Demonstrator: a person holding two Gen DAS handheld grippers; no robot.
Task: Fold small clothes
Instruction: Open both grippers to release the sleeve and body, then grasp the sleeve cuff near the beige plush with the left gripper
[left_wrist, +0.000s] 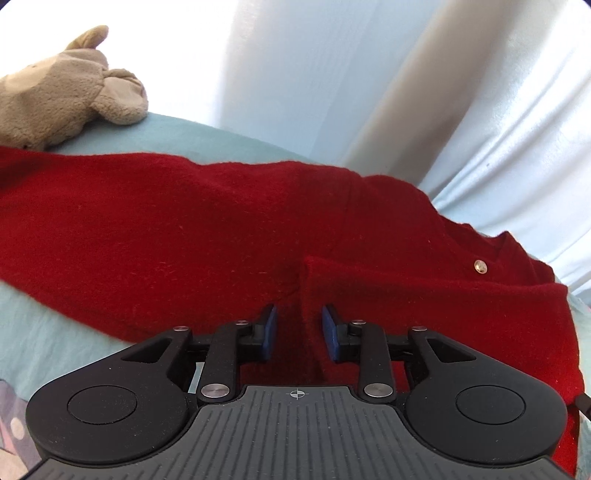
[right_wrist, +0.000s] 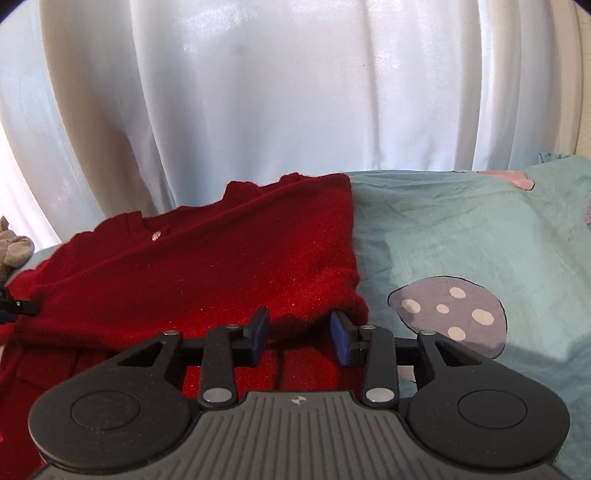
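Note:
A red knitted cardigan (left_wrist: 184, 229) with a small gold button (left_wrist: 480, 265) lies on a light teal sheet. A folded part (left_wrist: 424, 295) lies over it at the right. My left gripper (left_wrist: 299, 325) is open just above the red cloth, at the edge of that fold, holding nothing. In the right wrist view the cardigan (right_wrist: 221, 266) lies to the left, its button (right_wrist: 156, 236) near the neckline. My right gripper (right_wrist: 300, 328) is open over the cardigan's near right corner, with nothing between the blue pads (right_wrist: 340, 332).
A beige plush toy (left_wrist: 62, 92) lies on the sheet at the far left. A white curtain (right_wrist: 295, 92) hangs behind the bed. The teal sheet (right_wrist: 461, 229) with a grey spotted mushroom print (right_wrist: 447, 310) spreads to the right of the cardigan.

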